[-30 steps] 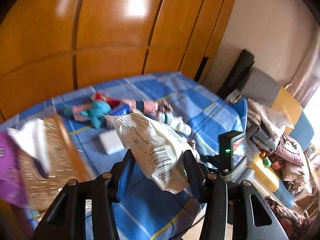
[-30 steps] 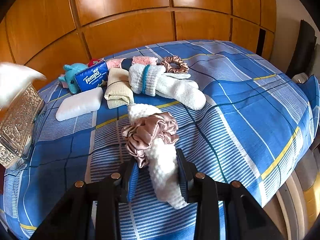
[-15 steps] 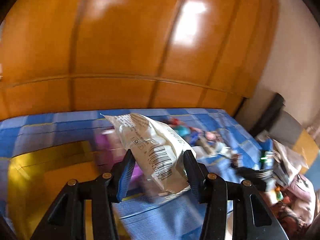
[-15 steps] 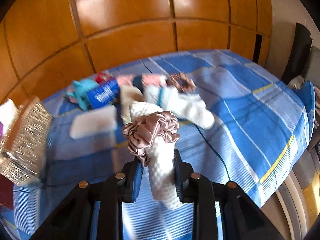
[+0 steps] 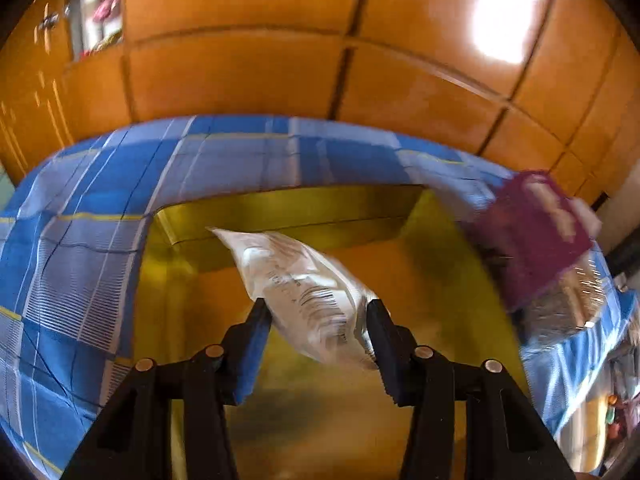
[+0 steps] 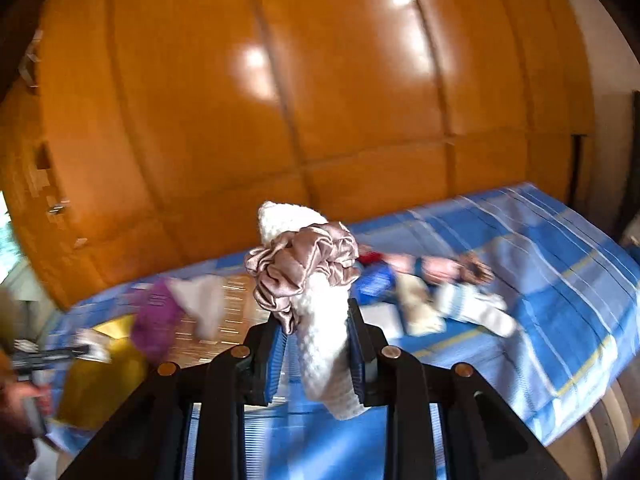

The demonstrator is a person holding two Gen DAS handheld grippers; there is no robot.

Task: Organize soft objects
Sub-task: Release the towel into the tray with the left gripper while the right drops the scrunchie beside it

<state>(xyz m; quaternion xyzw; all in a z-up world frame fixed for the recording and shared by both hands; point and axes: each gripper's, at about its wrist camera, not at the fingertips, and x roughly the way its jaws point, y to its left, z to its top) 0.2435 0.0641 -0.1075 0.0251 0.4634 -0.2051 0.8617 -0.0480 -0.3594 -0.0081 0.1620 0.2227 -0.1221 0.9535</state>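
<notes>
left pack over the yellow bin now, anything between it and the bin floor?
Nothing visible. The left gripper holds the white pack above the open yellow bin, whose floor looks bare. The purple pack sits at the bin's right edge, off the drop path.

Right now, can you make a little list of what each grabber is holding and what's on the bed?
left gripper: shut on white plastic packet, above yellow box
right gripper: shut on white knitted roll with pink scrunchie around it
bed: blue checked cover, blurry socks
</notes>
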